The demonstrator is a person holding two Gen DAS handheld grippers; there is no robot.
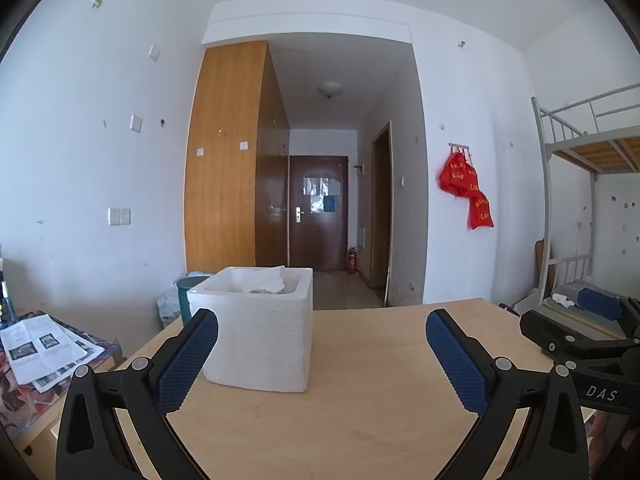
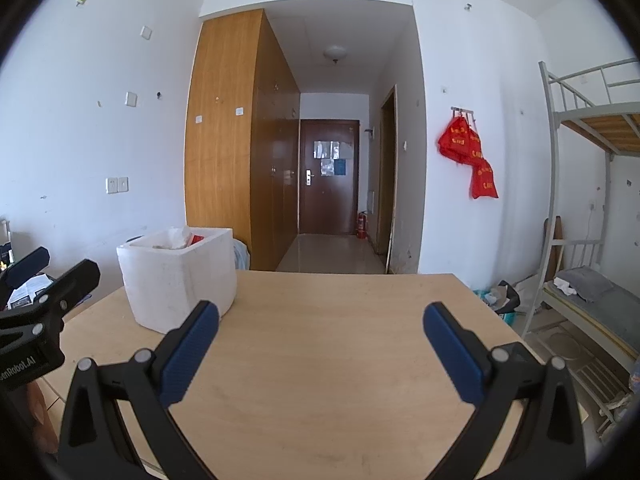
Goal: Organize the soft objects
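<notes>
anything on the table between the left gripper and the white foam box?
Nothing visible. The left hand-held gripper is open, and only bare table lies between it and the white foam box. The right hand-held gripper is open, off to the side.

I saw white walls (image 2: 80, 140), a tall wooden wardrobe (image 2: 224, 140) and a dark door (image 2: 329, 176) down the hallway. A metal bunk bed (image 2: 580, 120) stood right; red bags (image 2: 468, 156) hung beside it.

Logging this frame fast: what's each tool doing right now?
Left tool: open, holding nothing.
Right tool: open, holding nothing.
</notes>
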